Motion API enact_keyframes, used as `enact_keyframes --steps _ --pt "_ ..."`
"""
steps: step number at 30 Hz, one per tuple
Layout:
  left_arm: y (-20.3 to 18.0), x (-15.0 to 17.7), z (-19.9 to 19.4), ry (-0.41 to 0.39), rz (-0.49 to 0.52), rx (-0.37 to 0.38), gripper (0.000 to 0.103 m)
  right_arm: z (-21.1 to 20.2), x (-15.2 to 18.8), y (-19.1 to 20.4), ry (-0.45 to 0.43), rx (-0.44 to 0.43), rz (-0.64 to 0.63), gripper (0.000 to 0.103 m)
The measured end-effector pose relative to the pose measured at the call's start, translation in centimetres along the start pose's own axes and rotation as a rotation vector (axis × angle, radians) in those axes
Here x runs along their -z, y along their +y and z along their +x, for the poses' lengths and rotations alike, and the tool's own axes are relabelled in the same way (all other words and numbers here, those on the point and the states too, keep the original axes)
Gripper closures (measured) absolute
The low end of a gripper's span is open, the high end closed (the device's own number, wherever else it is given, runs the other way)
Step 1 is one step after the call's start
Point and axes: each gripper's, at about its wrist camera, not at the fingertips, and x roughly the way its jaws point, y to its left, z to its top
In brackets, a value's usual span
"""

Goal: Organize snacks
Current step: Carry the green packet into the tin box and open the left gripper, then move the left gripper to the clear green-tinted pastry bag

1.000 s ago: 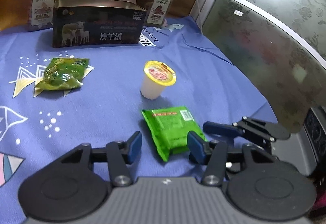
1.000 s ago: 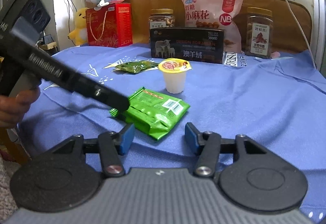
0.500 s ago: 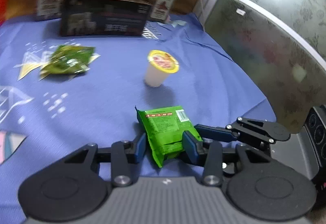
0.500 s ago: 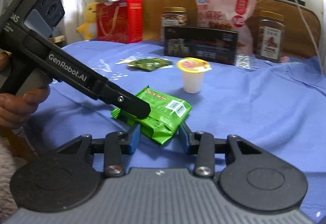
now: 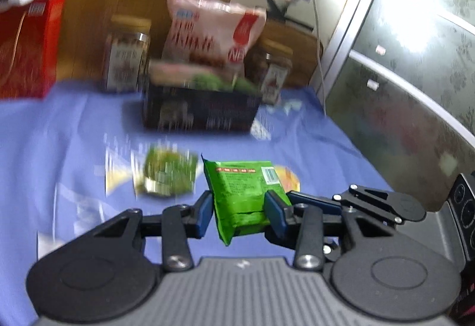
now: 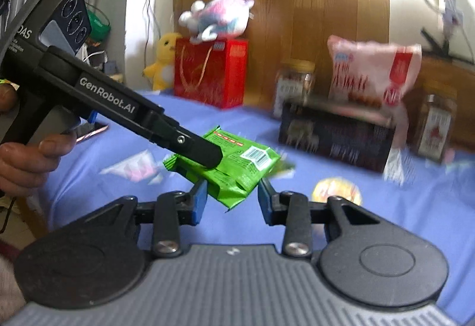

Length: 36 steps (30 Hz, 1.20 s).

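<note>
Both hand-held grippers are lifting one green snack packet (image 5: pixel 242 194) together.
Left hand-held gripper (image 5: pixel 239 214) is clamping it; right hand-held gripper (image 6: pixel 230 197), closing, is pinching its corner — pulling apart could be tearing or dropping it.

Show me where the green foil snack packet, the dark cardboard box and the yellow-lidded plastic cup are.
green foil snack packet (image 5: pixel 242 186), left wrist view, printed face.
dark cardboard box (image 5: pixel 202 114), left wrist view, front wall.
yellow-lidded plastic cup (image 6: pixel 337 191), right wrist view, lid.

The left gripper (image 5: pixel 239 214) clamps a green snack packet (image 5: pixel 242 192) between its 2 blue pads, lifted above the blue cloth (image 5: pixel 59 142). The right gripper's fingers (image 5: pixel 314 201) reach in from the right to the packet's edge. Beyond, blurred, lie another green packet (image 5: pixel 167 173) and a dark box (image 5: pixel 202 109).
</note>
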Motion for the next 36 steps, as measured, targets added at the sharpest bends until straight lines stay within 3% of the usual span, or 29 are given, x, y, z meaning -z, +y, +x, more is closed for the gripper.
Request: enact_keyframes --steps 5,13,22,28,36 --pt "-0.7 -5.0 3.1 -0.051 0.041 -0.010 0.064 1.9 -3.4 -4.1 -0.025 0.041 0.003 0.063" --pt "0.6 -13.1 12.2 -0.030 0.040 -0.041 0.064 8.7 -7.3 -13.5 0.061 0.063 0.087 0.063" --pt "4.2 -14.7 19.9 0.042 0.003 -0.129 0.065 16.1 -6.6 -17.0 0.139 0.057 0.079 0.064" --pt "4.1 -14.8 21.0 0.040 0.015 -0.183 0.063 17.3 -6.6 -16.6 0.141 0.074 0.050 0.064" --pt "2.5 -12.9 14.6 -0.016 0.029 -0.133 0.063 10.2 -5.7 -17.0 0.052 0.070 0.163 0.064"
